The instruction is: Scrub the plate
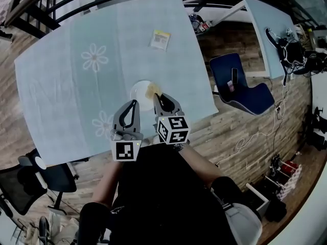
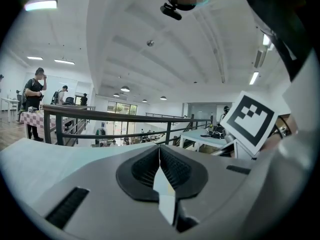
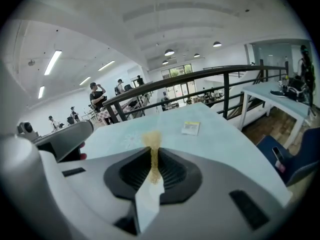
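White round plate lies flat, tan sponge over its right edge.

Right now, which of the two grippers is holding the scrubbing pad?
The right gripper: its jaws pinch a tan scrub pad at the white plate, while the left gripper is shut on nothing.

- A table draped in pale blue, flower-printed cloth is noted on a wood-plank floor.
- A blue chair is seen near the table's right edge, with a second pale table beyond it.
- A black railing is recorded behind the table.
- The white ceiling is lit by strip lights.
- A black office chair is placed at lower left.
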Demonstrator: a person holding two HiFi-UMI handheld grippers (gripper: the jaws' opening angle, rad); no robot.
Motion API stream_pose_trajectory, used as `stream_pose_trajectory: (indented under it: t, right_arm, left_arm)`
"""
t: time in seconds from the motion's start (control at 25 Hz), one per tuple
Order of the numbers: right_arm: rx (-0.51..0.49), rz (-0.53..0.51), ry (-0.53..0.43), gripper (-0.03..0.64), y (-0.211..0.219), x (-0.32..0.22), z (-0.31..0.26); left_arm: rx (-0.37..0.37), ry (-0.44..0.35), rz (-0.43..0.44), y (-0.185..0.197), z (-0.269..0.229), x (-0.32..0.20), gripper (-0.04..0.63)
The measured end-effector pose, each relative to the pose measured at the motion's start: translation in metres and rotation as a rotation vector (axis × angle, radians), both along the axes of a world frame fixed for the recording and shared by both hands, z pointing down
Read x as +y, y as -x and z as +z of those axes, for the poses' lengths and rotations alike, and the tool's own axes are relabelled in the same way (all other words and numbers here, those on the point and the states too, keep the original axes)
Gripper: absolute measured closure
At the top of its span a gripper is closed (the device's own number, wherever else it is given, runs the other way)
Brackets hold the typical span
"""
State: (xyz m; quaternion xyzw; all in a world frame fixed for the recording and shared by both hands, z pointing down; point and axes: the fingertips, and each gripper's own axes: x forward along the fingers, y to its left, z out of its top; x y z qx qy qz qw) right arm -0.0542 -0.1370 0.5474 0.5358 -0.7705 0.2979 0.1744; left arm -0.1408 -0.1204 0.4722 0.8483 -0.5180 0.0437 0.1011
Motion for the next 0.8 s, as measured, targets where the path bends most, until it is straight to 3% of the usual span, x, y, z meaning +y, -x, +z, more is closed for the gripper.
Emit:
stream_pose_trajectory:
  t: [0.8]
  right_arm:
    - [0.062,-0.098,0.228,0.569,0.024,-0.029,0.105]
  left_arm:
    - [-0.032,0.046,-0.077,0.030,0.027,-0.003,0.581]
